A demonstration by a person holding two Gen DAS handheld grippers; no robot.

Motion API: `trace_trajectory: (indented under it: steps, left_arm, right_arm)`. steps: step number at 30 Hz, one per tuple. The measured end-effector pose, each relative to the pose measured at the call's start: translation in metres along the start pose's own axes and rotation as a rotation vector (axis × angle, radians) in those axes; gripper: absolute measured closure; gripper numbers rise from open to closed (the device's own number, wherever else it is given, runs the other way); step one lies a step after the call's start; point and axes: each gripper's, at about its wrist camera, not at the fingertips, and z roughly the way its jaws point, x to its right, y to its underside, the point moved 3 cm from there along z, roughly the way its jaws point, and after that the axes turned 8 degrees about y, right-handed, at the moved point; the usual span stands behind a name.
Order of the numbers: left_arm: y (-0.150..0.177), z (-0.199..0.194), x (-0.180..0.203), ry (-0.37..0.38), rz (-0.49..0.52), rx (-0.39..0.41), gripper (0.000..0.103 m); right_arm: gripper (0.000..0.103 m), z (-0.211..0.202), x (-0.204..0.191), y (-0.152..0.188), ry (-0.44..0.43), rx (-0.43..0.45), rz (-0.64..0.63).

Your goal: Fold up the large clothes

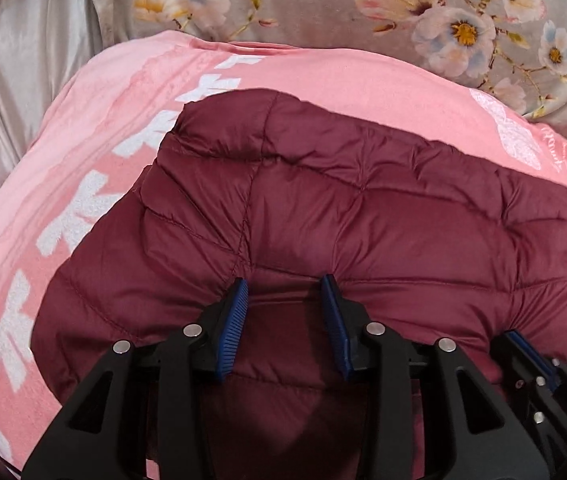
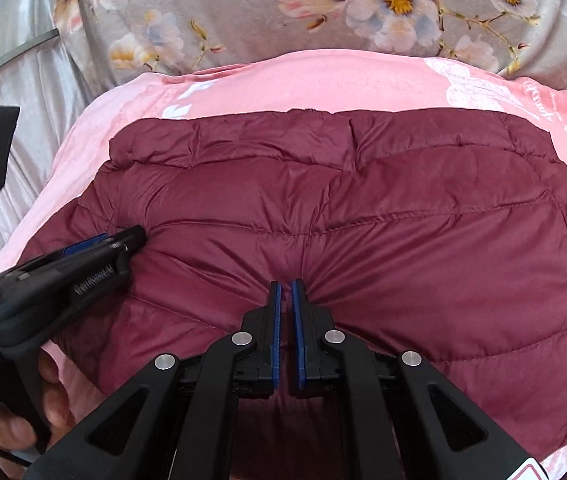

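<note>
You see one dark red quilted jacket (image 1: 363, 208), puffy, with stitched lines that cut it into padded panels. It lies spread on the pink blanket (image 1: 83, 128), which has white printed shapes, and it covers most of the blanket's middle. The far edge of the jacket is doubled over, so a thicker band runs along it. Near your side the cloth is gathered into small radiating wrinkles at two places. The surface is shiny and a little crumpled, not flat.
</note>
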Motion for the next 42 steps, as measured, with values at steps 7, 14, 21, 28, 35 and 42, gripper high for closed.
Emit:
trace_trajectory:
  steps: [7, 14, 21, 28, 35, 42]
  left_arm:
    - [0.008, -0.032, -0.018, 0.048, -0.06, 0.02, 0.053]
    - [0.033, -0.069, -0.112, 0.051, -0.341, 0.004, 0.023]
    - [0.039, -0.04, -0.131, 0.157, -0.475, -0.069, 0.019]
    - [0.01, -0.06, -0.086, 0.25, -0.412, -0.061, 0.088]
    - [-0.04, -0.137, -0.004, 0.394, -0.216, 0.084, 0.093]
    - [-0.048, -0.16, 0.11, 0.515, 0.002, 0.07, 0.093]
  right_arm:
    - [0.094, -0.028, -0.004, 0.013, -0.029, 0.017, 0.065]
    - [0.094, -0.031, -0.016, 0.029, 0.018, 0.015, 0.024]
    - [0.094, -0.028, -0.02, 0.031, 0.077, 0.019, -0.021]
    - [0.094, -0.032, -0.015, 0.027, 0.057, 0.009, -0.009]
    - [0.095, -0.048, 0.007, 0.029, -0.008, -0.008, 0.054]
    - [0.101, -0.058, 0.037, 0.047, -0.068, -0.04, 0.107]
